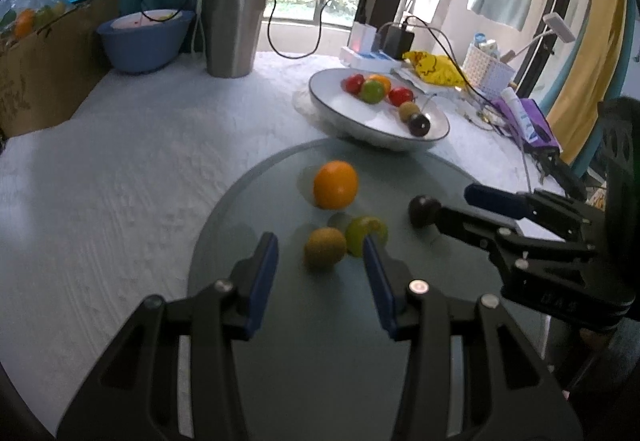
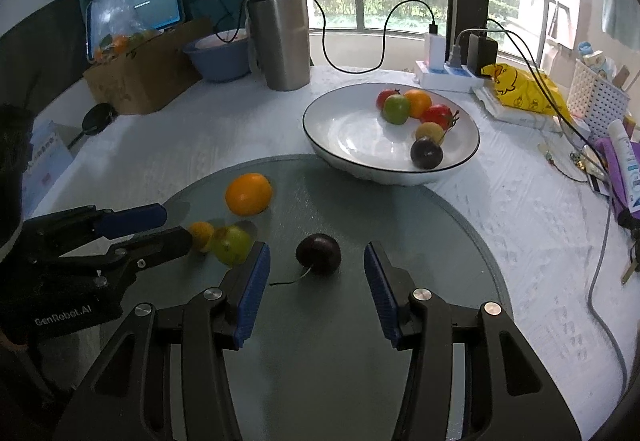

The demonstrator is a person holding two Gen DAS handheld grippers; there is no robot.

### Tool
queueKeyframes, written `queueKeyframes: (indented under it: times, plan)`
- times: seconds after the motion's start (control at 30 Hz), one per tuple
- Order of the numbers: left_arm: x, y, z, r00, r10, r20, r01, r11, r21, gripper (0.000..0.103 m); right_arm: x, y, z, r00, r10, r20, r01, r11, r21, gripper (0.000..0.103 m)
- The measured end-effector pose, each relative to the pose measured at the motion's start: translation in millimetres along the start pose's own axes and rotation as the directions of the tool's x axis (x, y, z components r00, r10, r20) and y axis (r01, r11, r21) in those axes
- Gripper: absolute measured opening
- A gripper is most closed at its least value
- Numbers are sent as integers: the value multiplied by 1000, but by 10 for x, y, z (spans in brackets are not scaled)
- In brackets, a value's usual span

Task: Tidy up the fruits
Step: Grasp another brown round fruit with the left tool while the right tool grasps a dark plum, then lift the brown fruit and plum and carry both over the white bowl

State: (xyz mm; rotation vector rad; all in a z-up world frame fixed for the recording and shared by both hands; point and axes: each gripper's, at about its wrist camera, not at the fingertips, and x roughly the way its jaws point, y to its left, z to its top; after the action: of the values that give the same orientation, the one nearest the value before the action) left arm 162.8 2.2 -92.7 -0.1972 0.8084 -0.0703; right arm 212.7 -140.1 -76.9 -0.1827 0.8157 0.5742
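The desk (image 2: 152, 157), under a white textured cloth, carries a round glass disc (image 2: 420, 241) at its near side, and a wide white bowl (image 2: 348, 145) sits at the disc's far edge, already holding several fruits. Four pieces lie loose on the glass: an orange (image 2: 248, 193), a green apple (image 2: 233, 243), a brownish kiwi (image 1: 325, 248) touching the apple, and a dark plum (image 2: 319, 253) with a thin stem trailing toward the camera.

The right hand-held gripper (image 2: 316, 269) is spread wide with the plum lying between its two blue pads, neither pad touching it yet. The left hand-held gripper (image 1: 320, 261) is likewise spread, the kiwi sitting near its right finger and the apple partly hidden behind that finger.

The step in hand looks like a grasp on each side, followed by a carry to the bowl. For the right side, it would pay to centre the plum between the pads and close gently (smooth, round fruit tends to squirt out of a lopsided pinch). For the left, the crowding matters: shifting so that only the kiwi sits between the pads should keep the apple from being nudged and rolling across the slick glass.
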Motion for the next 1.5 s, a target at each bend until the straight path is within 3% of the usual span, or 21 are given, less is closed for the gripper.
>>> queueKeyframes:
  times: [0.63, 0.83, 0.97, 1.03, 1.5]
  plan:
    - [230, -23, 0, 998, 36, -48, -33, 998, 53, 46, 224, -51, 26, 999, 20, -37, -19, 1000, 10, 51]
    - [245, -32, 22, 999, 25, -36, -23, 997, 73, 45, 318, -60, 38, 998, 29, -62, -28, 1000, 13, 40]
    - [243, -55, 21, 999, 14, -31, -11, 996, 87, 36, 355, -48, 52, 997, 31, -76, -31, 1000, 6, 30]
    - [237, -74, 23, 1000, 5, -28, -2, 996, 95, 27, 358, -42, 55, 997, 29, -77, -29, 1000, 2, 30]
    - [130, -120, 57, 1000, -9, 1, 9, 995, 97, 27, 254, -24, 87, 998, 31, -52, -31, 999, -8, 30]
